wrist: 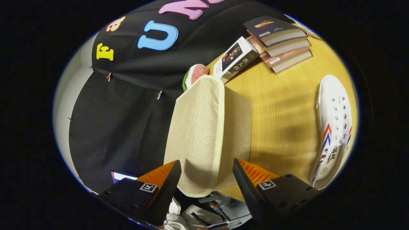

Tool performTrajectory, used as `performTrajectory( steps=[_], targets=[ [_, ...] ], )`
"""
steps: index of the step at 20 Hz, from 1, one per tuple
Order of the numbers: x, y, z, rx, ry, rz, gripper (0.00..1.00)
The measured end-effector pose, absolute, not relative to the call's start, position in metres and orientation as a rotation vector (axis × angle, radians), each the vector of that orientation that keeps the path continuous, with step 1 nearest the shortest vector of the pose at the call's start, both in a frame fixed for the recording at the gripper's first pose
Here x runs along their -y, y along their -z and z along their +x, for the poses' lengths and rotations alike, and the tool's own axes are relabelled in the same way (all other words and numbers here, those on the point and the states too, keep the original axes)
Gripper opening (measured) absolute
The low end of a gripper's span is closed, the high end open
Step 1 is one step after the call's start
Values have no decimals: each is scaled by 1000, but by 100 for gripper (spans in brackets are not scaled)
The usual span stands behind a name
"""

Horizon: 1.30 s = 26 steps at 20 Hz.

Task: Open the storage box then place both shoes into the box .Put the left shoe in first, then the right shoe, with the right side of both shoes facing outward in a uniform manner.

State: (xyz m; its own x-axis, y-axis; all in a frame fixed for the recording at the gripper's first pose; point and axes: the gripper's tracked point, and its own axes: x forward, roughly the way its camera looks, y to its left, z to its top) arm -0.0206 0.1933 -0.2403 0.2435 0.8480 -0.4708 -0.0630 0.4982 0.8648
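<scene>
The view is rolled on its side. A beige woven storage box (pixel 238 127) stands on the wooden table (pixel 284 105), and its lid (pixel 198 134) with a pale rim reaches back between my fingers. My gripper (pixel 206 163) is open, one finger on each side of the lid's near rim; I cannot tell whether either finger touches it. A white sneaker (pixel 334 127) with red and blue stripes lies on the table well beyond the box, off to the side of one finger. The box's inside is hidden.
A stack of books (pixel 281 41) and a boxed book (pixel 235 59) lie at the table's far end. A watermelon-slice toy (pixel 195 75) peeks out behind the box. A person's pale clothing (pixel 191 217) shows below the fingers.
</scene>
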Motion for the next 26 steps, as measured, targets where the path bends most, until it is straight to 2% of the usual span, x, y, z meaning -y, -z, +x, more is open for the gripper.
performTrajectory(
  steps=[6,7,11,14,15,19,26],
  targets=[
    [-214,250,-16,-1258,-798,1016,95],
    [-214,249,-17,-1268,-793,1022,76],
    [-210,250,-18,-1333,-770,1054,61],
    [-210,240,-16,-1345,-784,1107,43],
    [-211,241,-15,-1346,-772,1108,17],
    [-211,239,-17,-1352,-780,1080,7],
    [-206,216,-9,-1284,-781,964,5]
  ],
)
